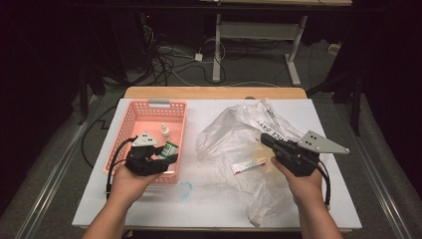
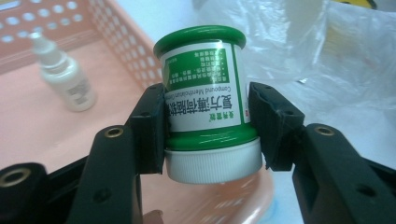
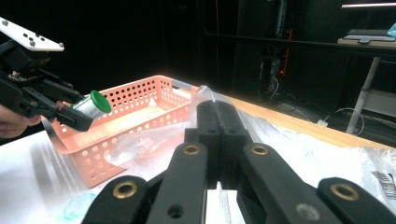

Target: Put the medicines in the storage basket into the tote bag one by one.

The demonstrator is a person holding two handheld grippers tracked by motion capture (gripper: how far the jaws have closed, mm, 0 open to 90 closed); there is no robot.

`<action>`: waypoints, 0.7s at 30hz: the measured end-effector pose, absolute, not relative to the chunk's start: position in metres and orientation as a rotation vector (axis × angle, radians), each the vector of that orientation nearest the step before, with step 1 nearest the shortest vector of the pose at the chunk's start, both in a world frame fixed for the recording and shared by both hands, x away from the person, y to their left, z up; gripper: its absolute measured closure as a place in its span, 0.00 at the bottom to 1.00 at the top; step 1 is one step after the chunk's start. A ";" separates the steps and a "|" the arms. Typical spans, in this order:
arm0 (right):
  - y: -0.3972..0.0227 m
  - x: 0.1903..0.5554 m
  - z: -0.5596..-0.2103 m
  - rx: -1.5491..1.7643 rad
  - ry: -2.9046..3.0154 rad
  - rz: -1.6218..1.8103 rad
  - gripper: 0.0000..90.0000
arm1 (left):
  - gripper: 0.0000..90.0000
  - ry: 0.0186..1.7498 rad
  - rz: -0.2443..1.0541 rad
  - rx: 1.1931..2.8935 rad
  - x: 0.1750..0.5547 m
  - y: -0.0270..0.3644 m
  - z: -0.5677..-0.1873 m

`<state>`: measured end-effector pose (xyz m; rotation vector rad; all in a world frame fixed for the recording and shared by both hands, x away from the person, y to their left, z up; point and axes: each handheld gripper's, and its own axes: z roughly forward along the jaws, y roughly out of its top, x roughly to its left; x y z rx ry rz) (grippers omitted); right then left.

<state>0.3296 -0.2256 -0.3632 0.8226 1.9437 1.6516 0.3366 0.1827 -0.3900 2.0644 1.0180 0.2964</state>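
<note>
The left claw [image 2: 208,123] is clamped on a small green jar with a white cap [image 2: 208,100], held above the near edge of the pink perforated plastic basket [image 1: 130,121]; release is left. A white dropper bottle [image 1: 164,132] already lies inside; the right claw [image 3: 218,140], jaws together, rests at the crumpled clear plastic bag [image 1: 234,132] farther on the surface, where a small tube [image 1: 247,166] is not yet moved.

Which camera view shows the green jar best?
The left gripper view: the green jar is close, label readable, held between the left tongs. The high view shows it small, partly hidden; the right gripper view shows it far off.
</note>
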 end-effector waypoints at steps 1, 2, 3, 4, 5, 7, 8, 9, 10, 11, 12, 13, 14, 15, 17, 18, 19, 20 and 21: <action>-0.226 0.329 -0.363 0.823 1.942 1.653 1.00 | 0.55 1.009 0.289 2.067 0.336 0.180 -0.390; -0.225 0.329 -0.363 0.824 1.944 1.653 1.00 | 0.55 1.001 0.283 2.068 0.335 0.178 -0.390; -0.225 0.329 -0.363 0.822 1.944 1.653 1.00 | 0.55 0.990 0.275 2.069 0.334 0.175 -0.390; -0.225 0.329 -0.363 0.824 1.944 1.653 1.00 | 0.55 0.980 0.263 2.061 0.333 0.172 -0.389; -0.226 0.329 -0.363 0.823 1.943 1.654 1.00 | 0.55 0.966 0.256 2.062 0.332 0.169 -0.389; -0.225 0.329 -0.363 0.824 1.943 1.654 1.00 | 0.55 0.945 0.253 2.069 0.330 0.164 -0.388; -0.225 0.329 -0.363 0.824 1.943 1.654 1.00 | 0.55 0.939 0.246 2.067 0.329 0.161 -0.388; -0.225 0.329 -0.363 0.824 1.943 1.655 1.00 | 0.55 0.930 0.242 2.071 0.328 0.157 -0.388; -0.226 0.329 -0.363 0.820 1.945 1.653 1.00 | 0.55 0.924 0.242 2.077 0.328 0.155 -0.388; -0.225 0.329 -0.363 0.822 1.943 1.656 1.00 | 0.55 0.916 0.238 2.085 0.328 0.152 -0.389; -0.226 0.329 -0.363 0.820 1.943 1.656 1.00 | 0.55 0.911 0.234 2.089 0.327 0.149 -0.390; -0.225 0.328 -0.363 0.817 1.941 1.657 1.00 | 0.55 0.904 0.227 2.093 0.327 0.146 -0.390; -0.225 0.328 -0.362 0.816 1.942 1.657 1.00 | 0.55 0.899 0.215 2.092 0.326 0.143 -0.391; -0.226 0.328 -0.362 0.815 1.941 1.657 1.00 | 0.55 0.891 0.214 2.097 0.325 0.140 -0.392; -0.226 0.327 -0.362 0.815 1.940 1.658 1.00 | 0.55 0.875 0.211 2.108 0.324 0.134 -0.393; -0.226 0.328 -0.362 0.815 1.941 1.657 1.00 | 0.55 0.870 0.208 2.109 0.323 0.132 -0.393; -0.226 0.328 -0.362 0.815 1.941 1.658 1.00 | 0.55 0.862 0.203 2.114 0.323 0.128 -0.394; -0.226 0.328 -0.362 0.817 1.942 1.659 1.00 | 0.55 0.860 0.200 2.117 0.322 0.126 -0.395; -0.226 0.328 -0.363 0.814 1.942 1.657 1.00 | 0.55 0.854 0.197 2.122 0.322 0.123 -0.396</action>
